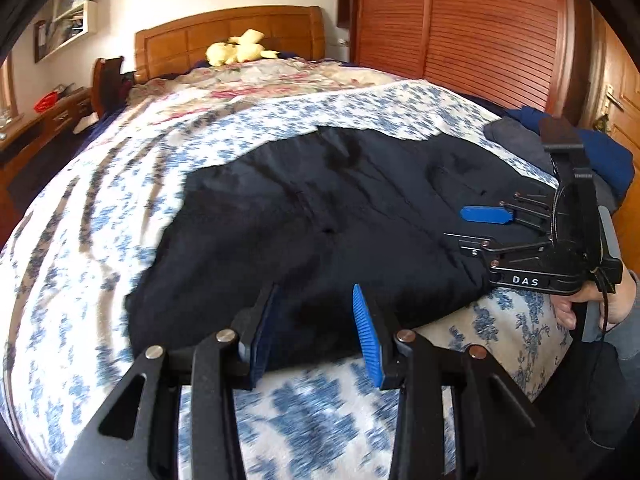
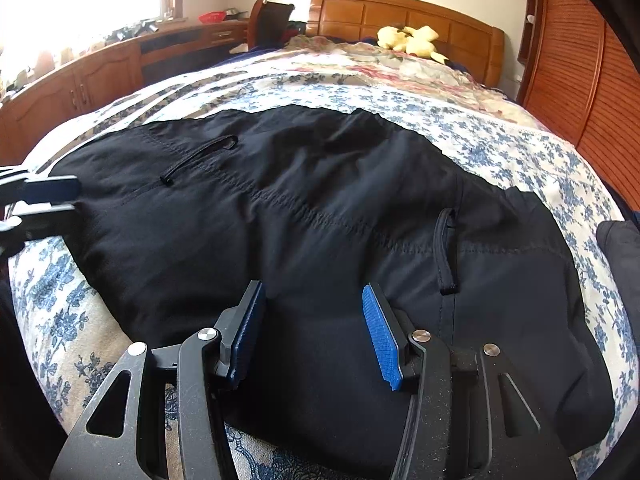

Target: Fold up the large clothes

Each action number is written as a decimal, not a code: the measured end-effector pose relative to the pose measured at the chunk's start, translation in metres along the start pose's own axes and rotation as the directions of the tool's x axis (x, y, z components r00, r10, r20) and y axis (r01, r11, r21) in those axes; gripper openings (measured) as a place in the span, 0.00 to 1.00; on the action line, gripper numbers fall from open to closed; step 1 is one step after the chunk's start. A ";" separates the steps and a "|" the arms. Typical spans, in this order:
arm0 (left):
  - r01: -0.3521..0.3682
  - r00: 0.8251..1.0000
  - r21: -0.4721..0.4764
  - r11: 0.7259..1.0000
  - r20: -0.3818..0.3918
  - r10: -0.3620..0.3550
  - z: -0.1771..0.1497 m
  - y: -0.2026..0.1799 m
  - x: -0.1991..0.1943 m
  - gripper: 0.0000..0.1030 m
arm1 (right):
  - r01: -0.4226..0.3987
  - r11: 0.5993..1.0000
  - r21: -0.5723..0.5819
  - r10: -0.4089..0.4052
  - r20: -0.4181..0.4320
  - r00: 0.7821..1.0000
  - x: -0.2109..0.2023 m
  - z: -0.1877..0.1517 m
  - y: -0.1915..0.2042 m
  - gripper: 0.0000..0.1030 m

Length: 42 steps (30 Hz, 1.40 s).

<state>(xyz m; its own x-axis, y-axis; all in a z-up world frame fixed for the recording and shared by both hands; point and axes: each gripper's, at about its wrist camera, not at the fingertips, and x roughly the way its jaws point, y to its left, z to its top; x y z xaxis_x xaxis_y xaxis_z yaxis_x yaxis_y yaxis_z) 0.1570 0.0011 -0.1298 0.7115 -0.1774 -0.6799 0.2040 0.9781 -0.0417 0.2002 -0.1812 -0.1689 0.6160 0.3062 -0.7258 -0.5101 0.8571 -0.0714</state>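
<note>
the black trousers (image 2: pixel 304 216) lie spread flat across the near part of the bed (image 1: pixel 120 184), on the blue-flowered cover, well short of the headboard (image 1: pixel 228 36) and the yellow soft toy (image 1: pixel 240 50) beside it. the left gripper (image 1: pixel 316 332) hangs over the near edge of the trousers with its jaws wide apart and nothing between them; the right gripper (image 2: pixel 316 332) hangs over the same near edge further along, also wide and holding nothing. the cloth looks thin, light and limp, probably a little slick, so it should drape and slide rather than hold a crease. a sound hold would be at the stitched seam or a thick hem on the near edge, pinching both layers, since a shallow bite may slip out. a pile of dark clothes (image 1: pixel 600 152) sits just beyond the trousers' far end.
</note>
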 end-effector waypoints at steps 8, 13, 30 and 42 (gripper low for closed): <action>-0.092 0.995 -0.109 0.990 0.027 0.096 0.002 0.049 -0.019 0.35 | 0.008 1.000 -0.019 -0.008 -0.002 1.000 -0.001 0.000 0.002 0.50; -0.128 0.992 -0.156 0.979 -0.025 0.126 -0.005 0.078 -0.010 0.35 | 0.023 0.999 -0.043 -0.023 0.004 1.000 -0.001 0.000 0.005 0.50; -0.166 0.979 -0.159 0.973 -0.148 0.143 -0.028 0.078 0.027 0.36 | 0.003 1.000 -0.018 -0.003 0.006 1.000 -0.008 0.003 0.001 0.50; -0.164 0.977 -0.170 0.972 -0.162 0.137 -0.033 0.080 0.032 0.38 | -0.090 0.995 -0.036 0.090 0.009 0.996 -0.010 0.017 0.021 0.50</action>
<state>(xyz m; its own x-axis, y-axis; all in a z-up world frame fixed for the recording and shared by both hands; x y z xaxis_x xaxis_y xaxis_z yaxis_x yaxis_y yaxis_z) 0.1742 0.0774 -0.1790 0.6143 -0.0218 -0.7888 -0.0329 0.9980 -0.0532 0.1937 -0.1593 -0.1509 0.5726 0.3860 -0.7233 -0.5849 0.8106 -0.0304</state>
